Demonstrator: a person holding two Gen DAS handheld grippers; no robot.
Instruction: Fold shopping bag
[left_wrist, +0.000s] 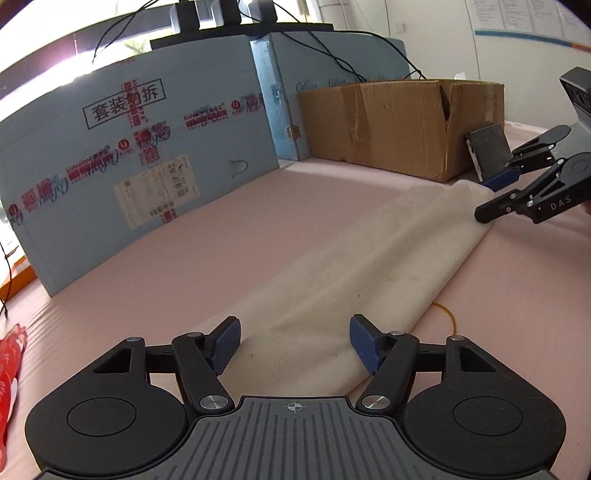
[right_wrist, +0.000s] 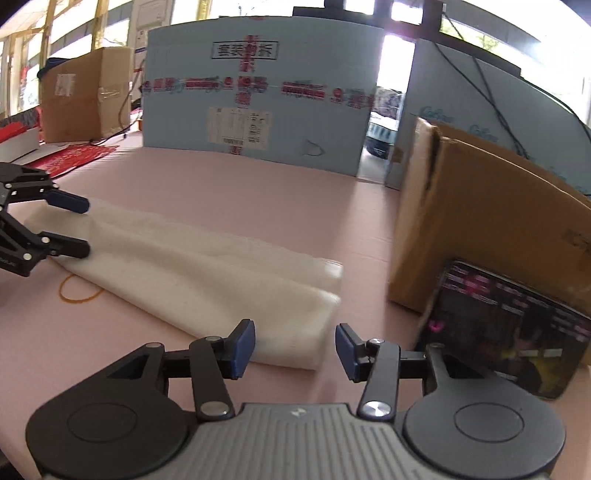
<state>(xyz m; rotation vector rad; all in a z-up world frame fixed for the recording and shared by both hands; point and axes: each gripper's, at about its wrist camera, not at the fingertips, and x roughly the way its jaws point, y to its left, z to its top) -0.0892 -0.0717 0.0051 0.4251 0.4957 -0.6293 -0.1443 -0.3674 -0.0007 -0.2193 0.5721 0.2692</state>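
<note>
A cream cloth shopping bag (left_wrist: 369, 266) lies folded into a long narrow strip on the pink tabletop (left_wrist: 184, 266). My left gripper (left_wrist: 295, 343) stands open astride the strip's near end, a blue pad at each long edge. At the far end, my right gripper (left_wrist: 491, 199) is open around the bag's other end. In the right wrist view the bag (right_wrist: 207, 269) runs away to the left. There the right gripper (right_wrist: 294, 350) straddles the bag's corner, with a gap beside its right pad. The left gripper (right_wrist: 83, 225) spans the far end.
A cardboard box (right_wrist: 498, 221) stands close on the right, with a dark phone-like screen (right_wrist: 517, 325) leaning on it. Blue foam boards (left_wrist: 147, 147) wall off the back. A yellow rubber band (right_wrist: 74, 295) lies by the bag. Red paper (left_wrist: 9, 369) lies at the left edge.
</note>
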